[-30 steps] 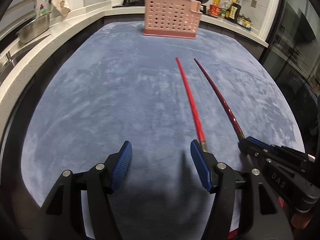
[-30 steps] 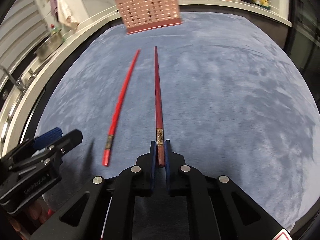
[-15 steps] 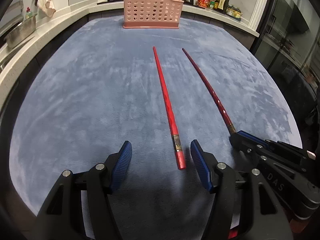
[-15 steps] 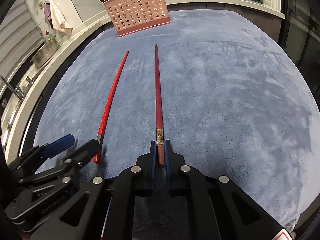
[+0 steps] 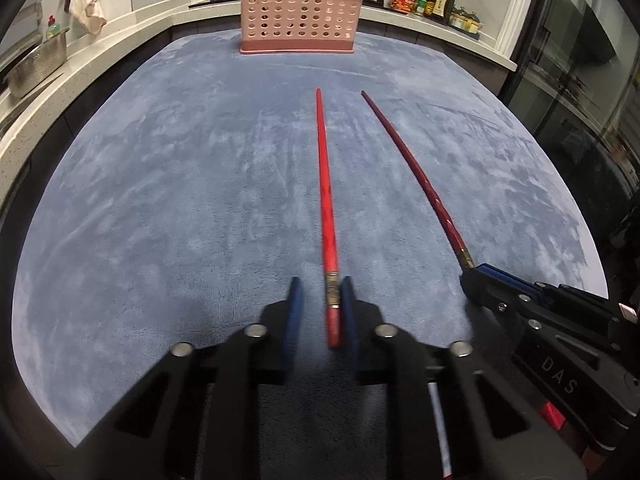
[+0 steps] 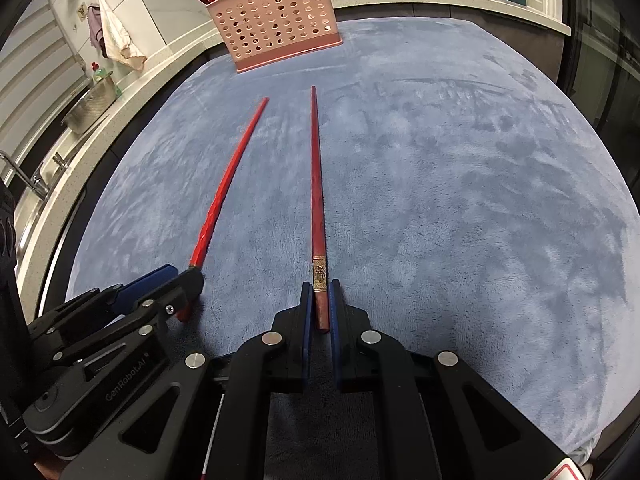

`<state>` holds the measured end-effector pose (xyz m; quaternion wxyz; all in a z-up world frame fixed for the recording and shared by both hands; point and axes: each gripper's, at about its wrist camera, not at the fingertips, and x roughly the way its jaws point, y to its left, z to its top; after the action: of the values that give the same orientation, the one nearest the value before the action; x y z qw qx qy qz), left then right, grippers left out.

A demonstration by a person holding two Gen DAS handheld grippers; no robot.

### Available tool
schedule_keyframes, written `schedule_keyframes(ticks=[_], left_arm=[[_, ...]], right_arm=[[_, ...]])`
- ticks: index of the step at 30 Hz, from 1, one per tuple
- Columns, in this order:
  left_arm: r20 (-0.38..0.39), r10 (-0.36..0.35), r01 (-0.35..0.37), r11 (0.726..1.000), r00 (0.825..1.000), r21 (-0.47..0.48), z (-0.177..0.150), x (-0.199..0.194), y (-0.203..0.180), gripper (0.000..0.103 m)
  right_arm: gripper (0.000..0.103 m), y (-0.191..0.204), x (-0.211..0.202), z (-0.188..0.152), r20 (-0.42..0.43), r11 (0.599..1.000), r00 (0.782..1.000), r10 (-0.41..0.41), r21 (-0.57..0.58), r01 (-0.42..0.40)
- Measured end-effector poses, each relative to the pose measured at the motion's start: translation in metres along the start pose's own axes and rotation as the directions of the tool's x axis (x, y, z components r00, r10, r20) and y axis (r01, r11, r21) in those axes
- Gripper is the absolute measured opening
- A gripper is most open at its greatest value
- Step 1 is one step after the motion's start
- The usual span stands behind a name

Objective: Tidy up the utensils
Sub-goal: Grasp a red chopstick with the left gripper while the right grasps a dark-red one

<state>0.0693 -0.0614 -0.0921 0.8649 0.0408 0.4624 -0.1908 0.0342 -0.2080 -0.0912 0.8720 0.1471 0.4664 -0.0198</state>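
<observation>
Red chopsticks are the work in hand, and neither is stowed yet.

Left wrist view: the left gripper (image 5: 320,304) sits at the bottom centre with its jaws closing around the butt of the bright chopstick (image 5: 325,184). The right pad looks to touch it; a gap shows on the left side, so the grip is not yet firm. The stick runs up the frame along the blue cloth (image 5: 160,200), tip toward the pink rack (image 5: 298,12) at the top centre. At the lower right, the right gripper (image 5: 474,272) holds the end of the dark chopstick (image 5: 416,168).

Right wrist view: the right gripper (image 6: 320,300) at the bottom centre is clamped tight on the dark chopstick (image 6: 317,184) just below its gold band. The bright chopstick (image 6: 228,184) lies to its left, its butt in the left gripper (image 6: 188,280) at the lower left. The rack (image 6: 276,28), upper centre, already has other utensils sticking out.

Judging by this, pickup is nearly finished; lifting both sticks, carrying them to the rack and dropping them in remain.
</observation>
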Motion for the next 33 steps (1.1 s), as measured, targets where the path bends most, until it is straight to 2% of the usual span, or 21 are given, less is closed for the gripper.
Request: schedule_keyframes(ticks=[1, 10, 20, 24, 26, 28, 33], left_arm=[[0.000, -0.006, 0.006, 1.000, 1.000, 0.004, 0.000, 0.000, 0.000, 0.007], [0.020, -0.010, 0.011, 1.000, 1.000, -0.016, 0.000, -0.011, 0.007, 0.007], [0.104, 0.030, -0.026, 0.999, 0.994, -0.041, 0.017, -0.044, 0.019, 0.007], [0.105, 0.025, -0.021, 0.999, 0.994, -0.046, 0.019, -0.045, 0.020, 0.007], [0.096, 0.025, -0.021, 0.999, 0.995, -0.046, 0.018, -0.043, 0.020, 0.007], [0.087, 0.024, -0.020, 0.999, 0.996, -0.046, 0.016, -0.041, 0.020, 0.007], [0.074, 0.019, -0.016, 0.999, 0.997, -0.046, 0.012, -0.038, 0.020, 0.007]], right_arm=[[0.008, 0.000, 0.000, 0.000, 0.000, 1.000, 1.000, 0.000, 0.000, 0.000], [0.008, 0.002, -0.005, -0.001, 0.006, 1.000, 1.000, 0.012, 0.001, -0.012], [0.007, 0.007, -0.029, 0.010, 0.054, 0.999, 0.998, 0.035, -0.004, -0.035], [0.007, 0.006, -0.025, 0.010, 0.044, 1.000, 0.999, 0.025, -0.009, -0.024], [0.022, 0.005, -0.020, 0.009, 0.028, 1.000, 0.999, 0.020, -0.008, -0.020], [0.029, 0.006, -0.016, 0.007, 0.021, 1.000, 1.000, 0.015, -0.014, -0.015], [0.030, 0.008, -0.002, 0.006, 0.003, 0.999, 1.000, -0.005, -0.038, 0.005]])
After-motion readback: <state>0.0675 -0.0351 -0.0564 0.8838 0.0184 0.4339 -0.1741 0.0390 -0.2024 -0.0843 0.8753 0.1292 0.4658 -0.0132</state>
